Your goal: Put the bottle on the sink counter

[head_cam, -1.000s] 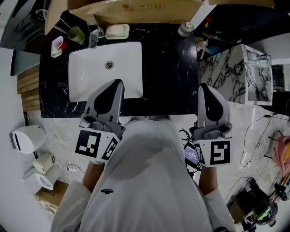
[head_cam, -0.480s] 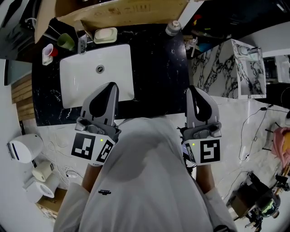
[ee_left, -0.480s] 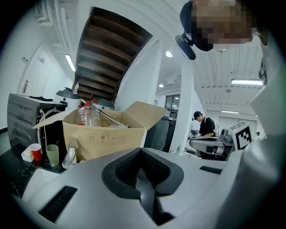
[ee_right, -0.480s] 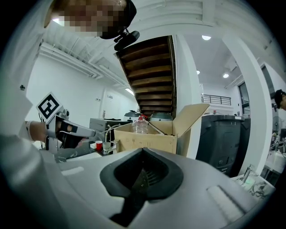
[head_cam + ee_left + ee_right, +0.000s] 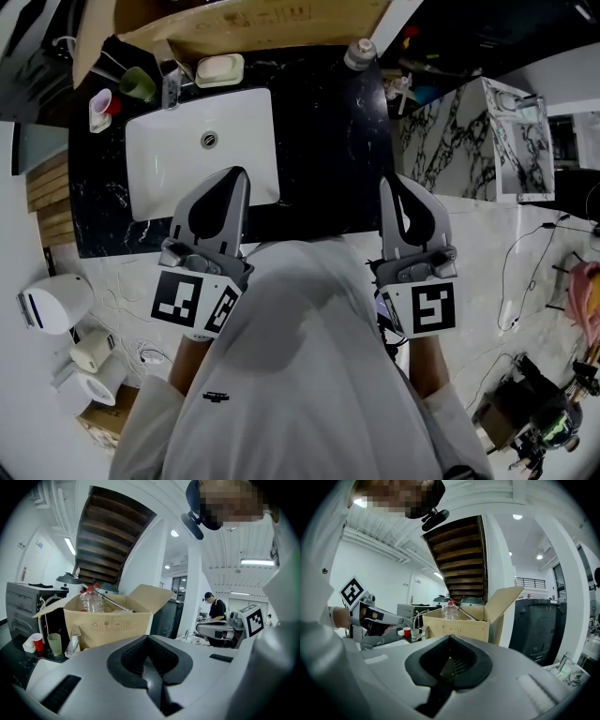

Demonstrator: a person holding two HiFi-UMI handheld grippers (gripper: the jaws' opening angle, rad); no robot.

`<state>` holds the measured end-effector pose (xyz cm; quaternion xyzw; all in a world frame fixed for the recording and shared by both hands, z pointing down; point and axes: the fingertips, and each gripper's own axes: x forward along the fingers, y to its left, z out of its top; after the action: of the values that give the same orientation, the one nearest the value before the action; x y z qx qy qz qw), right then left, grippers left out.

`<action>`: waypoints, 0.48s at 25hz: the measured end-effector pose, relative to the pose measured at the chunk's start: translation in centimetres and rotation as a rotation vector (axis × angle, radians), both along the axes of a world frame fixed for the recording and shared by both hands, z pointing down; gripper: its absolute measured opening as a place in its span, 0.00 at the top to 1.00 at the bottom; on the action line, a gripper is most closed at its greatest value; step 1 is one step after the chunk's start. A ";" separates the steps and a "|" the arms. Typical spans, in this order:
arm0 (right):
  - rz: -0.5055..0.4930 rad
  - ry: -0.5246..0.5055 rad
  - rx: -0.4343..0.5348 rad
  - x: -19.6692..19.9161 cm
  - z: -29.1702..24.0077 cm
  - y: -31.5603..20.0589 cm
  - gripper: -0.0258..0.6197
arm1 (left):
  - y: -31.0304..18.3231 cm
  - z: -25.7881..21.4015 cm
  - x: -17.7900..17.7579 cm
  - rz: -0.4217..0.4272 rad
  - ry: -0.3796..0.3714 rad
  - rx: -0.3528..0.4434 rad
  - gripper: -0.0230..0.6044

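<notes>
Showing the black sink counter (image 5: 328, 141) and white basin (image 5: 159, 169) from above, the head view has the left gripper (image 5: 238, 176) and right gripper (image 5: 388, 184) side by side at the near edge, both with jaws pressed together on nothing. Only the gripper views show the clear red-capped bottle (image 5: 92, 601), upright in the open cardboard box (image 5: 108, 623) at the counter's far side. Box front carries handling symbols, no readable words.

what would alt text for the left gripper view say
The left gripper, jaws shut and empty, fills the foreground, facing an open cardboard box with a clear, red-capped bottle standing up out of it. A red cup and a green cup sit left of the box.
</notes>
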<state>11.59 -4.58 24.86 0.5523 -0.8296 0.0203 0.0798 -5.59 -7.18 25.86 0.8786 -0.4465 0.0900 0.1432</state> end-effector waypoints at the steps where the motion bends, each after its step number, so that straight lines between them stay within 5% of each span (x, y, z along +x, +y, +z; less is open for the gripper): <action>1: -0.006 0.004 -0.005 -0.1 0.1 0.1 0.94 | 0.1 0.1 0.0 0.001 -0.001 -0.001 0.95; 12: -0.047 -0.035 0.008 -1.6 -0.2 0.4 0.94 | 0.6 0.4 -0.1 0.003 -0.010 -0.010 0.95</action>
<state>9.98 -4.22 24.61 0.5324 -0.8438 0.0247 0.0633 -5.65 -6.58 26.21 0.8780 -0.4457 0.0970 0.1451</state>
